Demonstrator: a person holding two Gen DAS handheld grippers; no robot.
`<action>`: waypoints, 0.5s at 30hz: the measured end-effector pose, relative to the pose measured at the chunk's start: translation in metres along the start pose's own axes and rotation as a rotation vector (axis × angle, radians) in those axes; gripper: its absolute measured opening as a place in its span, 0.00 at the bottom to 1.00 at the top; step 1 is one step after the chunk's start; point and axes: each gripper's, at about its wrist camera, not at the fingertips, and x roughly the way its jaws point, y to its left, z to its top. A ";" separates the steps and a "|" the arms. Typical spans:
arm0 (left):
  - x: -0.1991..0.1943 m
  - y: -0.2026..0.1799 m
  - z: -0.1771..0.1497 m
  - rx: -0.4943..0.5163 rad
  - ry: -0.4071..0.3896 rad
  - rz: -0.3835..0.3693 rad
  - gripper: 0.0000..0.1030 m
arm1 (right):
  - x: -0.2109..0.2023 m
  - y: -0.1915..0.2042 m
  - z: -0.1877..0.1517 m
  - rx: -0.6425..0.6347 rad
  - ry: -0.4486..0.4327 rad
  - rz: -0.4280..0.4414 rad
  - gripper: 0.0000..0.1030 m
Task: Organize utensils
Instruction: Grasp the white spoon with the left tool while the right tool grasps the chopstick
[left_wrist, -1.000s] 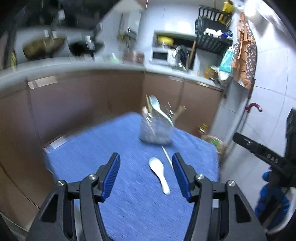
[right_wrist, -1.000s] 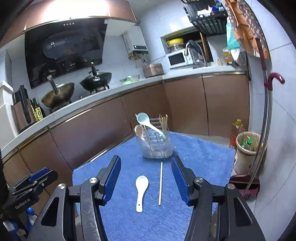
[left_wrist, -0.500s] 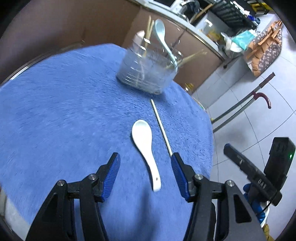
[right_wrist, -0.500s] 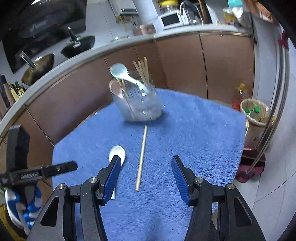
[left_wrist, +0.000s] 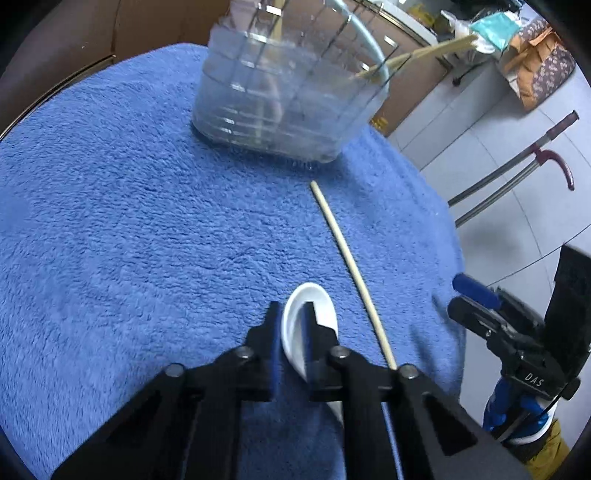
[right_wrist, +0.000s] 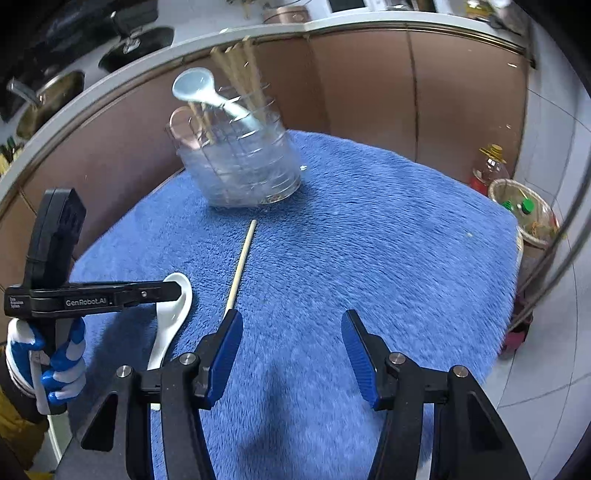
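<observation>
Down went the left gripper (left_wrist: 291, 325), and now its fingers pinch the bowl of the white ceramic soup spoon (left_wrist: 314, 306) on the fuzzy blue mat (left_wrist: 147, 221). Just right of it lies a thin wooden chopstick (left_wrist: 347, 266). Ahead stands the clear plastic holder (left_wrist: 280, 96). Spread wide, the right gripper (right_wrist: 291, 332) hovers by the chopstick's near end.

home kitchen | woks (right_wrist: 48, 98) on stove | brown cabinets (right_wrist: 369, 81) | countertop (right_wrist: 406, 24)
</observation>
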 end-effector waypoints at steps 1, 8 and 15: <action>0.001 0.000 0.000 0.000 0.002 -0.005 0.06 | 0.005 0.004 0.004 -0.016 0.013 0.002 0.51; -0.008 0.007 -0.007 -0.007 -0.026 -0.033 0.05 | 0.050 0.025 0.039 -0.107 0.128 0.029 0.47; -0.027 0.020 -0.025 -0.027 -0.079 -0.028 0.05 | 0.107 0.042 0.070 -0.145 0.271 -0.005 0.31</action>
